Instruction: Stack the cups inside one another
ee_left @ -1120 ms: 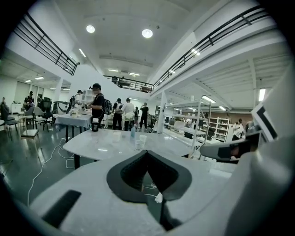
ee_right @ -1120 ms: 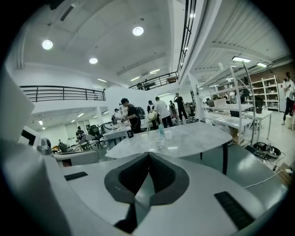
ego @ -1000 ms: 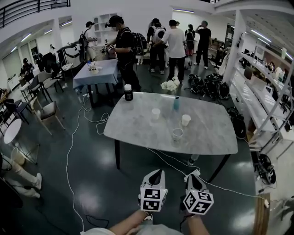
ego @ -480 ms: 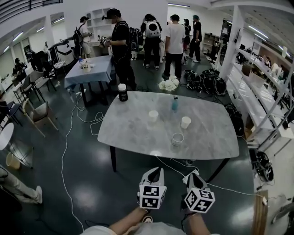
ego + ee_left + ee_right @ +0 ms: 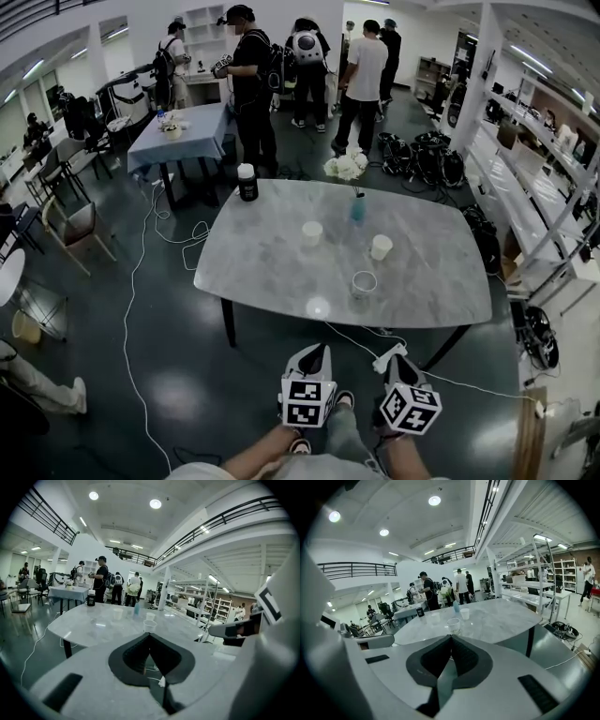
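Both grippers sit low at bottom centre of the head view, short of the table edge. My left gripper (image 5: 317,351) has its jaws pressed together with nothing between them. My right gripper (image 5: 391,356) is the same: closed tip to tip, empty. The marble table (image 5: 253,272) fills mid-frame. Three cups stand on it, upright and apart: clear cup (image 5: 363,283) nearest me, right of centre; white cup (image 5: 381,247) just above-right of it; second white cup (image 5: 311,233) further left. A dark jar (image 5: 247,182) stands at the table's upper-left corner.
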Motion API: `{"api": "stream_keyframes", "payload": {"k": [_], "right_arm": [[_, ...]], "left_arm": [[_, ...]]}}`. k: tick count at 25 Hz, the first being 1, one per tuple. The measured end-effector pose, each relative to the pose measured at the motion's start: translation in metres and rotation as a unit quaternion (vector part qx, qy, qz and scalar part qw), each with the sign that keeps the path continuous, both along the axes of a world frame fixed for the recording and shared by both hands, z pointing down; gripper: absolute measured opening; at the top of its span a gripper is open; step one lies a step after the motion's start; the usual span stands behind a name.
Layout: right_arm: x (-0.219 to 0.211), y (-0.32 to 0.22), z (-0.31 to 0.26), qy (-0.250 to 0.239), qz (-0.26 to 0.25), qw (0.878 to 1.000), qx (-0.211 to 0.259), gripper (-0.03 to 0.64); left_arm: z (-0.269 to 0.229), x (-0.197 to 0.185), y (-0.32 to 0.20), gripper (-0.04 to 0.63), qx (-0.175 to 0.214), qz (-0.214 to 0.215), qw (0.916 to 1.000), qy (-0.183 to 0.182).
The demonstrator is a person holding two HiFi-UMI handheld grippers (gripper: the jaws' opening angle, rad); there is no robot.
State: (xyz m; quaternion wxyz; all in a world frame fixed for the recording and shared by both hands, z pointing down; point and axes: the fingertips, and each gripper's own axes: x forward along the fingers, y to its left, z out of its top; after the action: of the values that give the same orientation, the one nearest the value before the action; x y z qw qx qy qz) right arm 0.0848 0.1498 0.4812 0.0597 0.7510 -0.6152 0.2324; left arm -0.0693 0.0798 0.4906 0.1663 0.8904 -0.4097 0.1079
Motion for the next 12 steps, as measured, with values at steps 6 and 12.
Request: {"api": "stream_keyframes", "payload": {"k": [6,12], "right_arm": [[0.030,-0.051,0.001,-0.008,-0.009,1.000,0.007,0.008],[0.061,-0.116,-0.014,-0.007,-0.033,0.999,0.027,0.008]], "left_arm": [[-0.003,0.018,-0.046,-0.006,0.006,-0.020,0.9997,-0.010],[-0.017,0.042,-0.106,-0.006,0.017,-0.049,0.9986,-0.006]]}}
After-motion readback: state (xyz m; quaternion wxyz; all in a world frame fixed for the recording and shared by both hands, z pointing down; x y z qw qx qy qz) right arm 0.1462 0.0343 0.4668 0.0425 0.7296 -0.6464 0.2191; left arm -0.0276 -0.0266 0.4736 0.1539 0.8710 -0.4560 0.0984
